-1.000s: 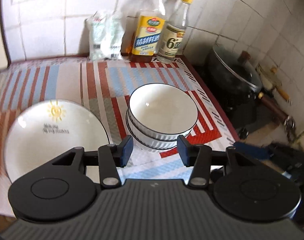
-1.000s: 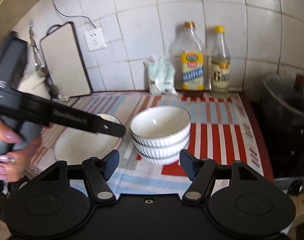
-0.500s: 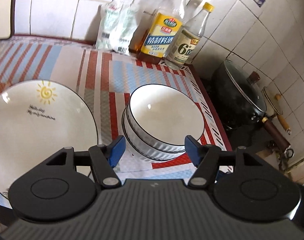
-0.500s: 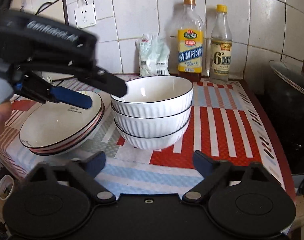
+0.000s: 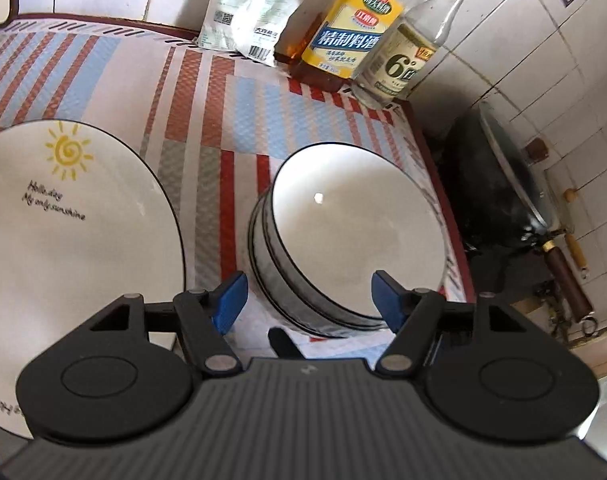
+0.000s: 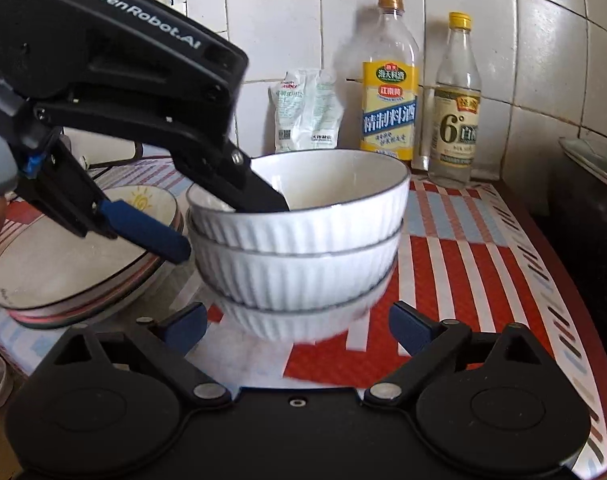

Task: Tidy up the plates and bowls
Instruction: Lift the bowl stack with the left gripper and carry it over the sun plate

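**Both grippers at the bowl stack**

Striped mat [image 6: 463,264] on a tiled kitchen counter. Left gripper [image 6: 239,224]: jaws opening, one finger [image 6: 263,198] inside the top bowl, the blue-padded one outside the wall, rim between them, pads not pressing. Right gripper [image 6: 297,326]: jaws opening, almost fully apart, low before the stack of bowls [image 6: 299,248], gripping nothing. Three ribbed white bowls nested, mid-mat. Stack of plates [image 6: 75,268] just left of them; top plate [image 5: 63,232] bears a sun drawing. Two bottles [image 6: 389,80] and a packet [image 6: 307,112] stand against the wall behind.
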The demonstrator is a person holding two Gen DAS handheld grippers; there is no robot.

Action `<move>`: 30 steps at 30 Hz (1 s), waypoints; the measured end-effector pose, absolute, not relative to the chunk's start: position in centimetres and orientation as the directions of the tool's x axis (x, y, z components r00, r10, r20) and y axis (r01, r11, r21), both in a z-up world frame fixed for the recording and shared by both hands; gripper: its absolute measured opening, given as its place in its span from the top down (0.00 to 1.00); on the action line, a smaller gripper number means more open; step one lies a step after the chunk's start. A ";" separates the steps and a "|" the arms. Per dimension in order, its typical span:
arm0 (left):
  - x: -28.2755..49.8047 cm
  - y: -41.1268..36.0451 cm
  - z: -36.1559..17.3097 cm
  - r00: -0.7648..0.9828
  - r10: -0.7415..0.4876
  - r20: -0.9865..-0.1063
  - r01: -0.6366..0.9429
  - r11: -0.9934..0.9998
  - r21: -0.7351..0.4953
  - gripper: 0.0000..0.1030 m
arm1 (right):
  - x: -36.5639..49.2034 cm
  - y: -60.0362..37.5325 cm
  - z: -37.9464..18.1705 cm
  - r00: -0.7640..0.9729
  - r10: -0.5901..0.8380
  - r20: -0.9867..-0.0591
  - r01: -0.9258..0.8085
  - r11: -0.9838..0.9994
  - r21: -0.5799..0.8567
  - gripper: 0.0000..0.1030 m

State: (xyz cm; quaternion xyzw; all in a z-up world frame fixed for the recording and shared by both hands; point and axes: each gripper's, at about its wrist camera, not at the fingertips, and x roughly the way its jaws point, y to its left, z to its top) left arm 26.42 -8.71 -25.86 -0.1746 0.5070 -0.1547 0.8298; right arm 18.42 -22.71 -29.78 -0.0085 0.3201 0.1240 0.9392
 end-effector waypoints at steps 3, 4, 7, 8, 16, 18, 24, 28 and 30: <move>26.9 -8.6 -26.4 0.433 -0.427 -0.794 0.062 0.893 -0.446 0.36 | 19.3 -22.5 -30.1 0.767 0.232 -0.598 -0.242 0.968 0.065 0.01; 27.0 -8.6 -26.5 0.429 -0.419 -0.800 0.056 0.896 -0.440 0.36 | 19.4 -22.4 -30.2 0.769 0.231 -0.597 -0.242 0.968 0.062 0.00; 27.4 -8.6 -26.8 0.417 -0.408 -0.812 0.060 0.904 -0.423 0.40 | 19.4 -22.3 -30.3 0.773 0.227 -0.592 -0.237 0.969 0.061 0.00; 27.6 -8.7 -26.9 0.412 -0.404 -0.817 0.064 0.907 -0.417 0.43 | 19.4 -22.2 -30.4 0.776 0.224 -0.590 -0.232 0.971 0.064 0.00; 28.9 -9.3 -27.5 0.375 -0.373 -0.849 0.070 0.924 -0.376 0.58 | 19.0 -22.3 -30.8 0.799 0.238 -0.553 -0.242 0.968 0.068 0.00; 29.0 -9.4 -27.7 0.373 -0.373 -0.850 0.072 0.924 -0.375 0.56 | 18.8 -22.2 -31.0 0.805 0.236 -0.544 -0.242 0.968 0.062 0.00; 29.0 -9.3 -27.9 0.391 -0.380 -0.838 0.071 0.921 -0.384 0.57 | 19.4 -22.1 -31.5 0.758 0.184 -0.626 -0.207 0.978 0.037 0.00; 29.2 -9.1 -27.8 0.389 -0.384 -0.837 0.059 0.917 -0.393 0.58 | 18.6 -22.1 -31.4 0.776 0.166 -0.608 -0.233 0.972 -0.032 0.00; 29.2 -9.0 -27.9 0.391 -0.385 -0.836 0.061 0.917 -0.394 0.59 | 18.3 -21.8 -31.1 0.791 0.187 -0.582 -0.270 0.961 -0.057 0.00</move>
